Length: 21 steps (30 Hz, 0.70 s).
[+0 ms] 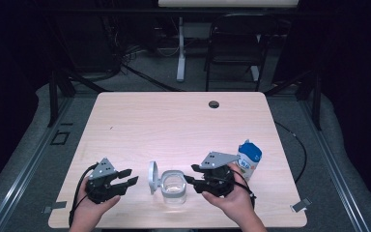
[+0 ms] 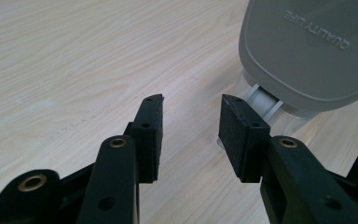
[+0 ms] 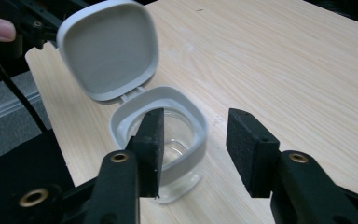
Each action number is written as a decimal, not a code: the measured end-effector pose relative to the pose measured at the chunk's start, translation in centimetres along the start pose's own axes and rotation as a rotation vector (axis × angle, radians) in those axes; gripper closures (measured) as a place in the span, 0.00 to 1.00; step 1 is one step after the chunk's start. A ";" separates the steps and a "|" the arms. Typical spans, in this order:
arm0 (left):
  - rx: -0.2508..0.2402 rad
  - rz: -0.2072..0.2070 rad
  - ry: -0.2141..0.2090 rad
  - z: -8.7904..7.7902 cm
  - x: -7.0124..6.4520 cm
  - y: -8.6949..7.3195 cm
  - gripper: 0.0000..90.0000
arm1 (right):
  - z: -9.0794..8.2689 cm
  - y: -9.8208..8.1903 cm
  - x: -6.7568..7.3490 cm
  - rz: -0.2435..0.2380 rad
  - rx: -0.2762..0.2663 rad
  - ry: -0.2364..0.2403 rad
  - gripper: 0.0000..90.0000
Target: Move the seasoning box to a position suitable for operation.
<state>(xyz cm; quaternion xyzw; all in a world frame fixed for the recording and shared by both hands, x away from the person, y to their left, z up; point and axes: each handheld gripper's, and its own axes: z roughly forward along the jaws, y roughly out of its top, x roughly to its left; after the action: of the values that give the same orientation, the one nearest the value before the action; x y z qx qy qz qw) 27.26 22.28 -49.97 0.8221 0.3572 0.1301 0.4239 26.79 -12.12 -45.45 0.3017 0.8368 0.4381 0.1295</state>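
A clear jar [image 1: 174,187] with a grey rim stands near the table's front edge, its hinged grey lid [image 1: 153,177] flipped up on the left side. In the right gripper view the jar [image 3: 177,140] looks empty and the lid [image 3: 109,49] leans back open. My right gripper [image 1: 189,174] is open just right of the jar, nothing between its jaws [image 3: 193,144]. My left gripper [image 1: 128,177] is open just left of the lid, pointing at it. The lid's back [image 2: 307,46] reads "QUALITY LIFE", and my left gripper [image 2: 191,133] holds nothing.
A small white and blue carton [image 1: 249,160] stands right of my right hand. The light wooden table [image 1: 174,121] has a round cable hole [image 1: 214,104] at the far edge. A black chair [image 1: 234,43] stands beyond the table.
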 end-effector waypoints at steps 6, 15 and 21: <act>-0.020 -0.021 -0.008 -0.3 0.8 0.0 0.67 | -1.9 0.1 -1.7 0.052 -0.016 -0.022 0.57; -0.023 -0.045 0.007 -0.6 1.3 -0.3 0.67 | -4.5 0.0 -3.3 0.095 -0.054 -0.076 0.54; -0.027 -0.057 0.000 -0.7 1.3 -0.2 0.67 | -5.4 -0.1 -3.2 0.099 -0.061 -0.092 0.53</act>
<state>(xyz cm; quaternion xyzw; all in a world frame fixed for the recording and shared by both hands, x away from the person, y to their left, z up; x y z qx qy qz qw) 27.75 23.67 -49.86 0.8057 0.3789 0.1229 0.4384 26.66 -17.65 -42.53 0.3585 0.8003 0.4548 0.1552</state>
